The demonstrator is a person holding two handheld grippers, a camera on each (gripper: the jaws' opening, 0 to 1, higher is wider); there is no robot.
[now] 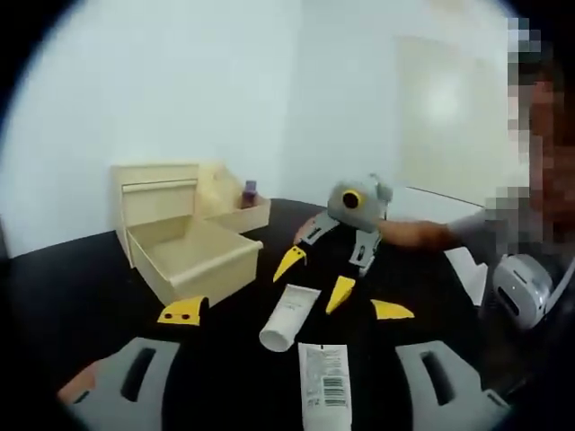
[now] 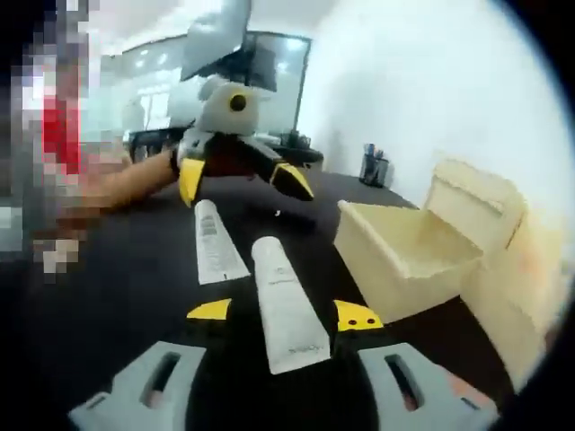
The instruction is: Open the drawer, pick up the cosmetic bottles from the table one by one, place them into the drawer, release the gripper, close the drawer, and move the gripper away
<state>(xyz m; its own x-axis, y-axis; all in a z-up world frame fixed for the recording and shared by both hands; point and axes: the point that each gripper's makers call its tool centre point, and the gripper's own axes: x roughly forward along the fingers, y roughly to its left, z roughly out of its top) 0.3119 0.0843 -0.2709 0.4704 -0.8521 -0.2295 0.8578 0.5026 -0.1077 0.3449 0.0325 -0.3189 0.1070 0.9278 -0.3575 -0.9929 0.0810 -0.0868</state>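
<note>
The drawer (image 1: 193,259) already stands pulled out of its wooden cabinet (image 1: 157,193), empty as far as can be seen. Two white tubes lie side by side on the dark surface (image 1: 72,305) — none picked up yet. The right hand-held gripper (image 2: 286,314) is wide open, straddling the nearer tube (image 2: 286,305); it seems ready to grip. Next: close on that tube, lift, carry it to the drawer. The left hand-held gripper (image 1: 286,311) hangs open and empty near the second tube (image 1: 323,384).
</note>
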